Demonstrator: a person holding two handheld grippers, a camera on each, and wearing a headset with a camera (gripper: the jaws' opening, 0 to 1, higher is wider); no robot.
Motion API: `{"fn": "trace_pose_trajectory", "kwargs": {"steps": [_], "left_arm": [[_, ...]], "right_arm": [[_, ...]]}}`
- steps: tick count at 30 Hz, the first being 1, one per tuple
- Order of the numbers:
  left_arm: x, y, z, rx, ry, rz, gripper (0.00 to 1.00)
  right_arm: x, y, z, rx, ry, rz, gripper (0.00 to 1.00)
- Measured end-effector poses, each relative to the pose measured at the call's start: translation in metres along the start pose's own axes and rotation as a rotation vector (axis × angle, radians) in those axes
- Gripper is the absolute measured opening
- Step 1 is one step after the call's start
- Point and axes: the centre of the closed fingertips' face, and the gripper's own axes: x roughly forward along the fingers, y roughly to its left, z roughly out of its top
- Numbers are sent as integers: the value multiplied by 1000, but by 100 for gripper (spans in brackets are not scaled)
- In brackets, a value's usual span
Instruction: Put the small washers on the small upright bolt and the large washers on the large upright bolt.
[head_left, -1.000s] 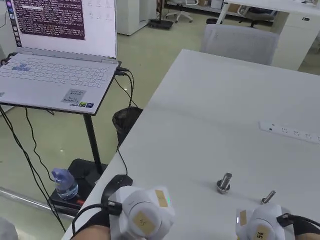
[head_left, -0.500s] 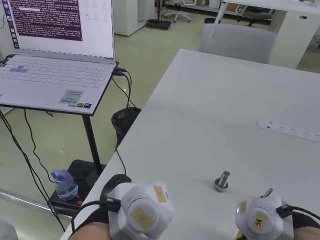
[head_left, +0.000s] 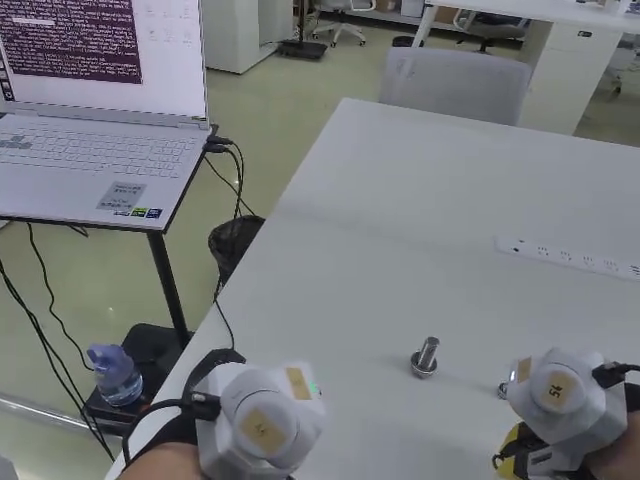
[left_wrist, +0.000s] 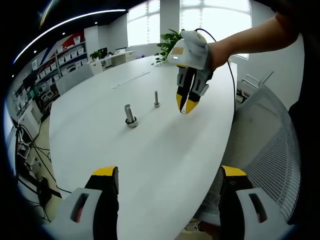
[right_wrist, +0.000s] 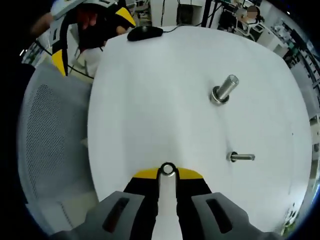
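Table (right_wrist: 150, 75); washer (right_wrist: 168, 169) pinched between right claw (right_wrist: 167, 176) tips.

White tongs (left_wrist: 187, 105), yellow-blk tips (left_wrist: 180, 101), blk cables (head_left: 170, 415), prob. numbered tags (head_left: 556, 388).

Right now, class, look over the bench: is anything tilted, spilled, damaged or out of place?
Nothing stands out. The large bolt and the small bolt both stand upright on the table, apart. The right gripper pinches a washer at its jaw tips; the left gripper is open.
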Motion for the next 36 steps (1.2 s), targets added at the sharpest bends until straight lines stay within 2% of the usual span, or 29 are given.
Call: {"fn": "trace_pose_trajectory", "kwargs": {"steps": [5,10,19,31,36], "left_arm": [[0,-1,0,0,4,2,82],[2,0,-1,-4,11,4,84],[4,-1,-1,-6,19,0,86],[5,5,1,-5,19,2,85],[5,7,0,-3,21,4,87]], "right_arm": [[-11,-22,-11,33,0,-28,12],[-19,-39,-13,43,1,-49,12],[-24,-62,-10,37,8,-74,12],[-35,-98,5,67,-29,-109,12],[-37,-100,13,64,-33,-115,12]]}}
